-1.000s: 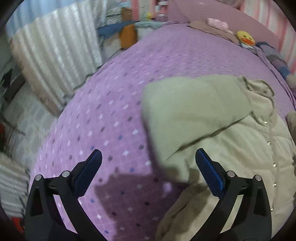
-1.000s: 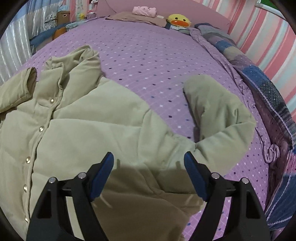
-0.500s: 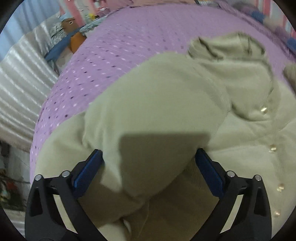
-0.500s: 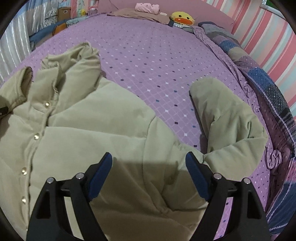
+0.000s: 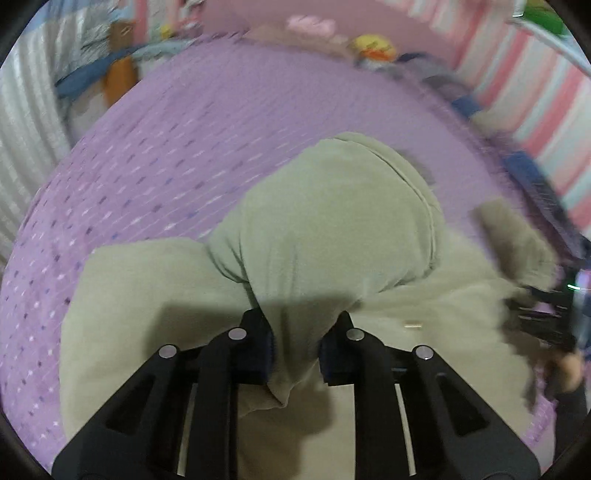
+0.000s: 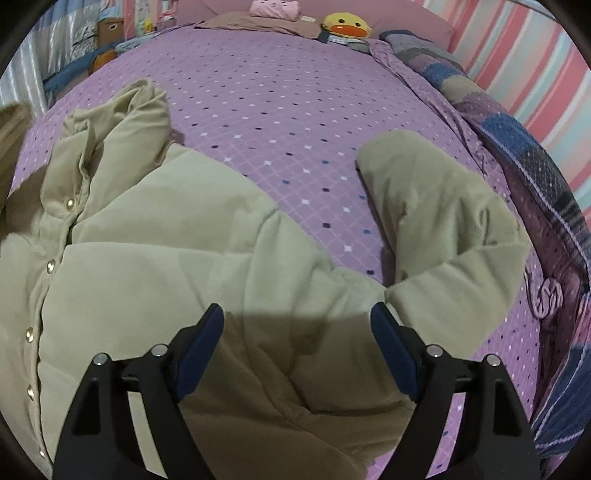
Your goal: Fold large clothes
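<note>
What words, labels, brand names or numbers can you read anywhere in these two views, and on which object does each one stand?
None can be read.
The jacket, its snap buttons and the purple bedspread carry no text.
The duck plush sits on something too small to read.

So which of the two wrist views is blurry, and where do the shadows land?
Left wrist view: motion-smeared, bedspread dots streaked, left gripper shadowing the pinched sleeve. Right wrist view: sharp, fisheye-bent, right gripper casting a dark patch on the jacket.
</note>
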Action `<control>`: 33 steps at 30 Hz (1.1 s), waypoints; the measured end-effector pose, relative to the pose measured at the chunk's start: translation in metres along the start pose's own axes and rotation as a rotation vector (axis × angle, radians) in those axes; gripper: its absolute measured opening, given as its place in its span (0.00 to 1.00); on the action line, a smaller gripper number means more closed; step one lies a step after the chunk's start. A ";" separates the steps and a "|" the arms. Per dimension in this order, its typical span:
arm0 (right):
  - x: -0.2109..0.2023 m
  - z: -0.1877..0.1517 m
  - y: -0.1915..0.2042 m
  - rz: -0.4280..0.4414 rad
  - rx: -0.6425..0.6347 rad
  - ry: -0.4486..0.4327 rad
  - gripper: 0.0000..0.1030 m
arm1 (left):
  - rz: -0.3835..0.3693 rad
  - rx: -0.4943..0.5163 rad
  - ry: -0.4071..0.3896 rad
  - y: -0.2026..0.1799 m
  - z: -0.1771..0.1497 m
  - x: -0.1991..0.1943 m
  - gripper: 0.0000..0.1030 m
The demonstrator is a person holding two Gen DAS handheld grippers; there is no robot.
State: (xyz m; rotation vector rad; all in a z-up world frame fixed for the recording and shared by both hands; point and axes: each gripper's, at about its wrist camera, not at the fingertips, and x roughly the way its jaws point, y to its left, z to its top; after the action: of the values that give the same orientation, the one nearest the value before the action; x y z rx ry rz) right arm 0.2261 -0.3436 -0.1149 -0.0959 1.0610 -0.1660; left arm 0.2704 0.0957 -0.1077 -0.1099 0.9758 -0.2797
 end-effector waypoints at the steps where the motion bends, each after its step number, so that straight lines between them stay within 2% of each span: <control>1: -0.001 -0.002 -0.003 -0.002 0.009 0.002 0.80 | -0.021 0.025 -0.008 -0.014 -0.001 -0.006 0.16; 4: -0.001 -0.005 -0.010 -0.006 0.028 0.005 0.80 | -0.036 0.102 0.008 -0.052 -0.004 0.008 0.16; 7: -0.005 -0.010 -0.014 0.000 0.045 0.007 0.80 | -0.008 0.152 0.108 -0.078 -0.009 0.063 0.18; 9: -0.005 -0.013 -0.014 -0.001 0.044 0.017 0.80 | 0.017 0.153 0.171 -0.081 -0.019 0.091 0.30; 10: -0.006 -0.014 -0.014 -0.003 0.039 0.020 0.80 | 0.026 0.152 0.196 -0.079 -0.024 0.098 0.47; 11: -0.007 -0.016 -0.012 -0.004 0.030 0.021 0.80 | 0.040 0.157 0.205 -0.079 -0.029 0.104 0.52; 12: -0.008 -0.017 -0.009 -0.003 0.017 0.022 0.80 | 0.047 0.167 0.205 -0.079 -0.030 0.103 0.55; 14: -0.009 -0.019 -0.002 0.018 -0.008 0.025 0.80 | 0.048 0.193 0.221 -0.080 -0.033 0.099 0.70; 18: -0.021 -0.017 0.020 0.095 -0.041 -0.009 0.80 | 0.104 0.239 0.184 -0.086 -0.037 0.061 0.77; 21: -0.036 -0.008 0.039 0.167 -0.045 -0.052 0.80 | 0.152 0.211 0.114 -0.067 -0.039 0.021 0.84; 22: -0.043 -0.003 0.048 0.206 -0.046 -0.067 0.80 | 0.170 0.194 0.097 -0.067 -0.036 0.019 0.86; 24: -0.049 0.005 0.061 0.254 -0.048 -0.080 0.80 | 0.223 0.166 0.049 -0.037 -0.031 -0.009 0.92; 26: -0.051 0.016 0.078 0.319 -0.043 -0.078 0.80 | 0.315 0.148 0.015 -0.008 -0.024 -0.024 0.95; 29: -0.039 0.030 0.104 0.399 -0.038 -0.049 0.79 | 0.379 0.072 0.056 0.038 -0.022 -0.020 0.95; 30: -0.032 0.032 0.112 0.415 -0.038 -0.034 0.76 | 0.395 0.050 0.077 0.047 -0.023 -0.013 0.95; 32: -0.011 0.035 0.128 0.478 -0.016 0.033 0.56 | 0.396 0.022 0.128 0.058 -0.031 0.008 0.94; 33: -0.003 0.034 0.134 0.504 -0.004 0.055 0.40 | 0.395 0.017 0.138 0.059 -0.035 0.013 0.94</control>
State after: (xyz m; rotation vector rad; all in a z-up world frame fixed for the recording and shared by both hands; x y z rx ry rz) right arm 0.2664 -0.2118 -0.1164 0.1740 1.1092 0.2904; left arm 0.2592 0.1503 -0.1504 0.1192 1.1085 0.0692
